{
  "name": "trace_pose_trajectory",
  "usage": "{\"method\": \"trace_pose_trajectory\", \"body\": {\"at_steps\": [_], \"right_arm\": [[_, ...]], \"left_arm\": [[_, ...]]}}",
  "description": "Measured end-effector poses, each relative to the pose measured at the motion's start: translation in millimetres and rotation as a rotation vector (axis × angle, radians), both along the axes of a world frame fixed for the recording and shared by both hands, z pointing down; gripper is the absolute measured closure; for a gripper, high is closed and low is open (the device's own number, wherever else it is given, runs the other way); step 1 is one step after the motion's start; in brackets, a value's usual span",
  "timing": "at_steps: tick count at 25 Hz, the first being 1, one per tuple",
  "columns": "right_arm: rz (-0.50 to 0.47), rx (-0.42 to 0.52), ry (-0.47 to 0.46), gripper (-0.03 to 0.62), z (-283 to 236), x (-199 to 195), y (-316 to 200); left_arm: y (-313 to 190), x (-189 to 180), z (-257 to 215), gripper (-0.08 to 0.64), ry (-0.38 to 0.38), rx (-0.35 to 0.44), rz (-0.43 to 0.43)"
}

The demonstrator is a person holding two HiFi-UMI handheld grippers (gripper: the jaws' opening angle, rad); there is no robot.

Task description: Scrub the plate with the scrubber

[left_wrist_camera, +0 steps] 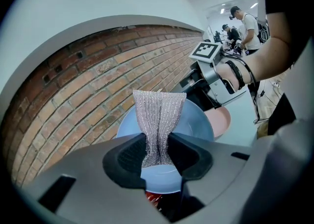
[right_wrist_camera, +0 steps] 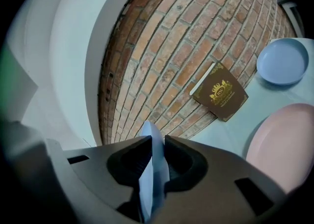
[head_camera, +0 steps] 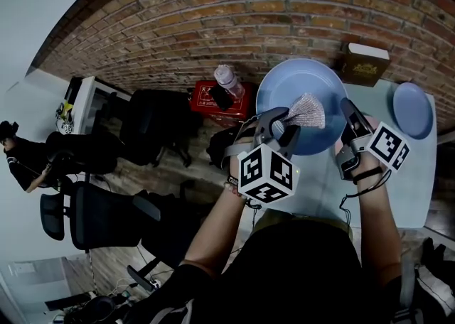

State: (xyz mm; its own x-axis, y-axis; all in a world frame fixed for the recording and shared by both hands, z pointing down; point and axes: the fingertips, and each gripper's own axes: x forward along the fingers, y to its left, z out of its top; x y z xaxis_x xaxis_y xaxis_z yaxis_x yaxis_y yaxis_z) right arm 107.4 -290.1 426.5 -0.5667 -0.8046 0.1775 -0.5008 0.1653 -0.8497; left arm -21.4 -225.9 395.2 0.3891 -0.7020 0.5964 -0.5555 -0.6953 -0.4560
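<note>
Silver wire-mesh scrubber [left_wrist_camera: 158, 120] is sitting pinched in the left gripper [left_wrist_camera: 159, 156], whose jaws are squeezing its bunched lower end while the top is fanning out loose. It is looking light, soft and floppy. Holding it low like this is probably giving control, though the free end will likely be bending under any push.

Just beyond it, the big round blue plate [head_camera: 284, 88] is being held up in the air above the pale blue table [head_camera: 320, 195]. Whether the mesh is touching it is unclear. The right gripper [right_wrist_camera: 154, 161] is clamping the plate's rim edge-on, its jaws only slightly apart. The plate is looking stiff, smooth and likely slippery, so the rim pinch is needing firmness.

Farther off, a pink plate [right_wrist_camera: 284, 144], a small blue plate [right_wrist_camera: 282, 61] and a brown gold-printed box [right_wrist_camera: 220, 92] are lying on the table near the red brick wall [head_camera: 213, 17].
</note>
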Motion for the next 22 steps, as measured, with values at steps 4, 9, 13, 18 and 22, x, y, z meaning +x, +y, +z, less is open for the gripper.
{"method": "trace_pose_trajectory", "body": {"at_steps": [4, 9, 13, 18, 22], "right_arm": [[0.001, -0.037, 0.022, 0.497, 25.1, 1.2, -16.5], [-0.019, -0.116, 0.052, 0.495, 72.7, -1.9, -35.2], [-0.033, -0.175, 0.097, 0.495, 111.0, -4.1, -47.0], [-0.055, -0.239, 0.147, 0.494, 146.7, -10.4, -53.0], [-0.048, -0.278, 0.210, 0.489, 167.0, -9.2, -55.6]], "left_arm": [[-4.0, -9.6, -0.4, 0.409, 0.040, -0.010, -0.026], [-10.0, -25.9, 9.3, 0.409, 0.046, -0.036, -0.077], [-12.9, -37.3, 20.5, 0.410, 0.046, -0.058, -0.115], [-11.2, -57.1, 31.4, 0.409, 0.051, -0.076, -0.175], [-9.2, -68.7, 36.1, 0.410, 0.066, -0.085, -0.210]]}}
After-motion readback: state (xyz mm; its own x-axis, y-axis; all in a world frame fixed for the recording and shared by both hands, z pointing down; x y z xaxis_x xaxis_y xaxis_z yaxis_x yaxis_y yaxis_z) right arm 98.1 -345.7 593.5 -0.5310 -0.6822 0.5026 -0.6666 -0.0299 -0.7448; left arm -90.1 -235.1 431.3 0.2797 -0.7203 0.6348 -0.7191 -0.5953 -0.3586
